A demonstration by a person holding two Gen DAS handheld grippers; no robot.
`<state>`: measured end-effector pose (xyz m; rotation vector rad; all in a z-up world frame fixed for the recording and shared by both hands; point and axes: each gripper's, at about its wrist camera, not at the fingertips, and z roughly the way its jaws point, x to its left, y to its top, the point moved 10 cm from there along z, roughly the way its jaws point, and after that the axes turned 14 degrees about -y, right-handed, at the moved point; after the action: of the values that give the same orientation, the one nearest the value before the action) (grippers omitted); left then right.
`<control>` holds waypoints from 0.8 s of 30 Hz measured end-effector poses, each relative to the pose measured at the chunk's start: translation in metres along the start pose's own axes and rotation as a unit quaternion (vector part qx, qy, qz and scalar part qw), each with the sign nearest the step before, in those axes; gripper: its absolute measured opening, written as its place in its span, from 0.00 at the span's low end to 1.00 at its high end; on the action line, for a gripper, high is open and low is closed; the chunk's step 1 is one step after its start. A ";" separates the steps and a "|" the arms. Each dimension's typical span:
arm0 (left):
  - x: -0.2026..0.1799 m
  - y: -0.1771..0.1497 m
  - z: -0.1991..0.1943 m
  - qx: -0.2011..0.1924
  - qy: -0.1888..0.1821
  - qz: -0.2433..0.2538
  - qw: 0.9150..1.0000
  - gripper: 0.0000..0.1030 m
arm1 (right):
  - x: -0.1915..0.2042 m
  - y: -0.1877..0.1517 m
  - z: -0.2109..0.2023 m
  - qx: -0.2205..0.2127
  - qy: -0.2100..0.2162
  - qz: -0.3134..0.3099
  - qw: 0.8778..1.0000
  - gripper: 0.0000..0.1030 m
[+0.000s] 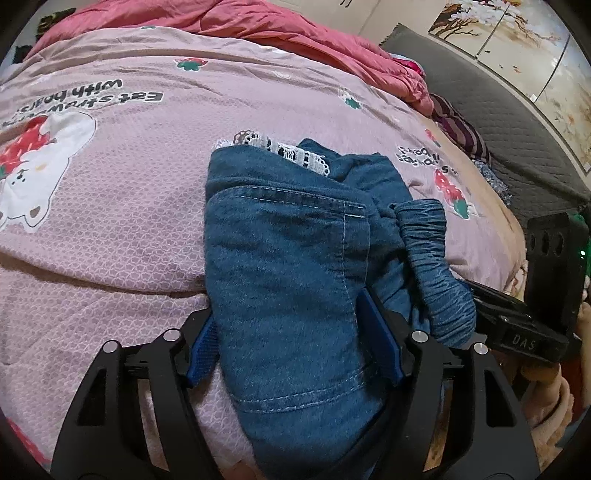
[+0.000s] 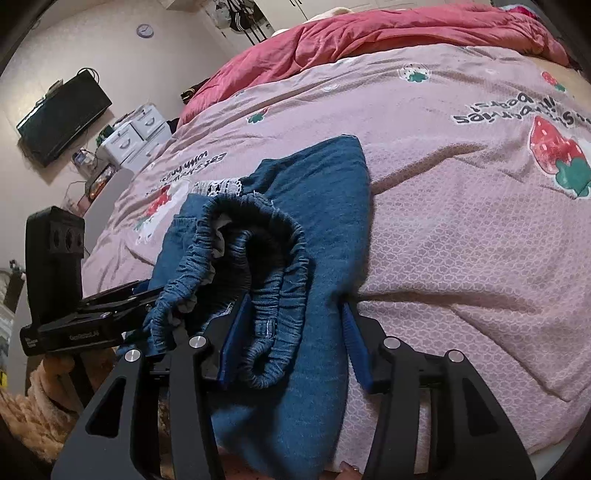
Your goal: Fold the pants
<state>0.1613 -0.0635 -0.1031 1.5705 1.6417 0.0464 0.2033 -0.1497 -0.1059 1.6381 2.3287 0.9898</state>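
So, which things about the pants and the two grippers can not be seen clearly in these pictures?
- Left gripper grip: the pants drape over its fingers, left wrist view.
- Right gripper grip: cloth between its blue fingers hides contact, right wrist view.
- Pants' near end: cut off by the bottom edge in both views.
- Lace trim: partly tucked under denim.

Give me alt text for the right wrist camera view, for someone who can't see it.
Blue denim pants lie bunched on a pink strawberry-print bedspread, their elastic waistband between the open right gripper. The left gripper reaches in from the left; a red quilt lies beyond.
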 end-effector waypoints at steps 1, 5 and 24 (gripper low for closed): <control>-0.001 0.000 -0.001 -0.001 0.002 0.005 1.000 0.52 | 0.001 0.000 -0.001 -0.003 -0.003 -0.002 1.000 0.43; -0.008 0.002 -0.006 0.000 0.014 0.025 1.000 0.38 | 0.016 -0.001 -0.010 -0.034 -0.024 -0.043 0.998 0.24; -0.034 0.046 -0.059 -0.066 0.011 0.056 0.996 0.23 | 0.058 0.048 -0.057 -0.121 -0.019 -0.085 0.989 0.18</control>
<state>0.1595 -0.0528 -0.0222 1.5640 1.5343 0.2274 0.1923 -0.1147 -0.0187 1.3334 2.1797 1.1417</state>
